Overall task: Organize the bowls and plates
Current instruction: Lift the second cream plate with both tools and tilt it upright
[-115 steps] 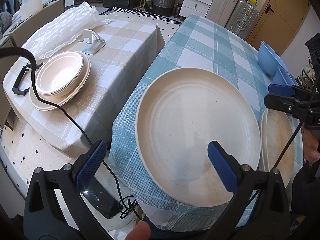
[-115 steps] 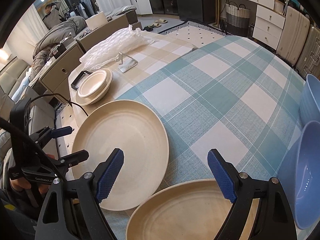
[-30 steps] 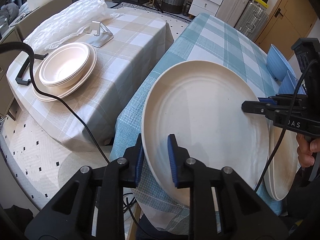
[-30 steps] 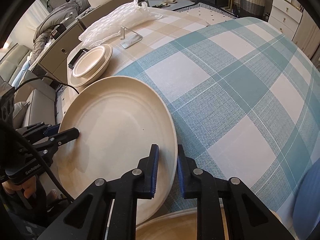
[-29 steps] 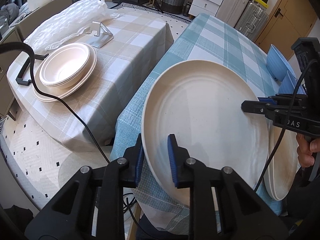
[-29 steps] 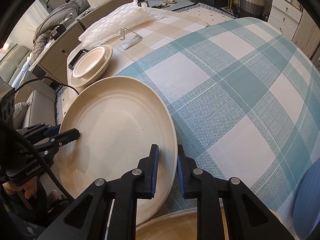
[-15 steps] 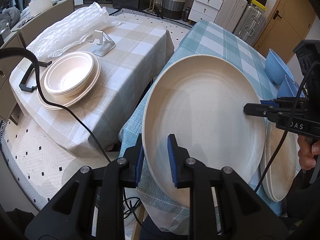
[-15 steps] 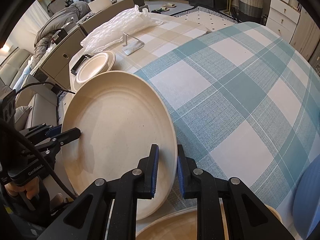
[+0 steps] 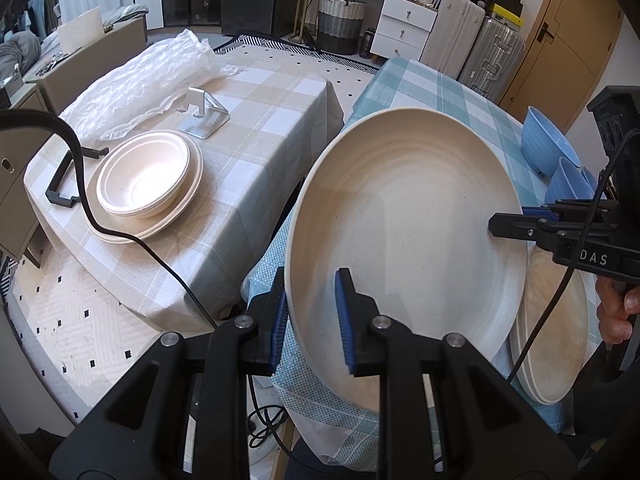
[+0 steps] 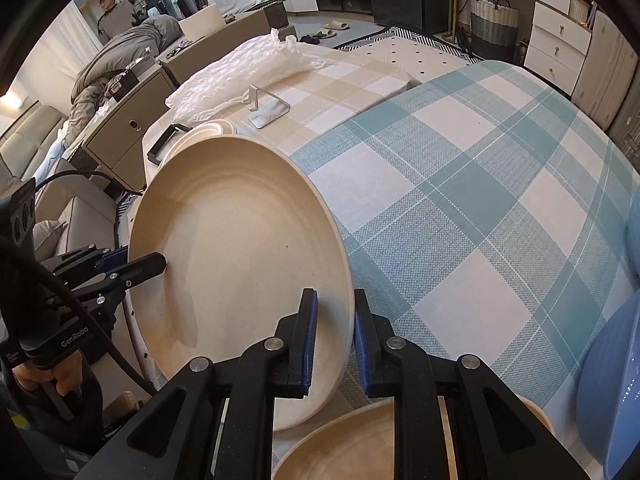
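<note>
A large cream plate (image 9: 404,232) hangs tilted in the air above the blue-checked table (image 9: 440,88), held by both grippers. My left gripper (image 9: 310,316) is shut on its near rim. My right gripper (image 10: 334,332) is shut on the opposite rim of the plate (image 10: 240,280) and shows in the left wrist view (image 9: 508,220). Another cream plate (image 9: 556,328) lies on the table at the near right. A cream bowl (image 9: 144,176) sits on a cream plate (image 9: 184,208) on the beige-checked table. Blue bowls (image 9: 548,144) stand at the far right.
A metal stand (image 9: 200,114) and bubble wrap (image 9: 136,80) lie on the beige-checked table (image 9: 260,120). A black cable (image 9: 120,232) crosses in front of it. A gap separates the two tables. Suitcases (image 9: 480,44) and drawers stand behind.
Both grippers closed on the large plate's rims, then lifted it off the blue-checked table and tilted it up; it now hangs higher and nearer the gap between the tables.
</note>
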`<state>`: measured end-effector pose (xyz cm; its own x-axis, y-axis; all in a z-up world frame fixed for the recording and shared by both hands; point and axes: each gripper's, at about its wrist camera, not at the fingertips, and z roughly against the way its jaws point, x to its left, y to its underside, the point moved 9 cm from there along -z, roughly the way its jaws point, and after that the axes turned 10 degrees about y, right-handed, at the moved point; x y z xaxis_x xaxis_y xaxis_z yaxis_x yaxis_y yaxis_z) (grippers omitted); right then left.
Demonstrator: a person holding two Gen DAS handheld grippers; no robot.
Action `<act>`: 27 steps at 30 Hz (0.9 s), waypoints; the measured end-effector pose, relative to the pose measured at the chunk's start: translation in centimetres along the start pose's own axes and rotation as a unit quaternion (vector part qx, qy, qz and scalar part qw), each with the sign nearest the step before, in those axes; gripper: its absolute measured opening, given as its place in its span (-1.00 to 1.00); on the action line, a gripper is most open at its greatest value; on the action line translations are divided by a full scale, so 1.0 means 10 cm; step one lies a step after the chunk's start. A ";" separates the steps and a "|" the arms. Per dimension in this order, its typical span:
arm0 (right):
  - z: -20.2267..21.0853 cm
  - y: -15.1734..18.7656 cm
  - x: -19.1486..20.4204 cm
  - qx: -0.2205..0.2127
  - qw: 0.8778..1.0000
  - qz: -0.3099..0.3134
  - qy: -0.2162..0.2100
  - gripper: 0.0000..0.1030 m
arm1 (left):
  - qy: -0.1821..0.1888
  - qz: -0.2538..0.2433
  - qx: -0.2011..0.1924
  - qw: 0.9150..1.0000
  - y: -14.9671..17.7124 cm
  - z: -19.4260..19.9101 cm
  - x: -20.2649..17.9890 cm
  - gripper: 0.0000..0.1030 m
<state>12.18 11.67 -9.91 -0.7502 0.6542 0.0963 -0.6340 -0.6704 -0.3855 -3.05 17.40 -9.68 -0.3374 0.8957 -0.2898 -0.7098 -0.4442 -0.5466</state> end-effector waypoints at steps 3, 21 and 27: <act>0.07 0.00 -0.02 -0.007 1.000 -0.005 -0.002 -0.67 | -0.001 -0.007 -0.007 1.000 -0.05 0.06 -0.04 -0.63; 0.73 0.10 -0.28 -0.061 0.997 -0.046 0.020 -0.67 | 0.024 -0.058 -0.034 0.997 -0.27 0.28 -0.58 -0.63; 0.86 0.22 -0.41 -0.068 0.995 -0.066 0.027 -0.67 | 0.034 -0.079 -0.033 0.996 -0.30 0.28 -0.81 -0.63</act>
<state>12.24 4.43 -3.24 -0.6489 0.7536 0.1050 -0.6916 -0.5266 -0.4943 0.13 11.52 -3.47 -0.1804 0.9523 -0.2461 -0.7081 -0.2994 -0.6395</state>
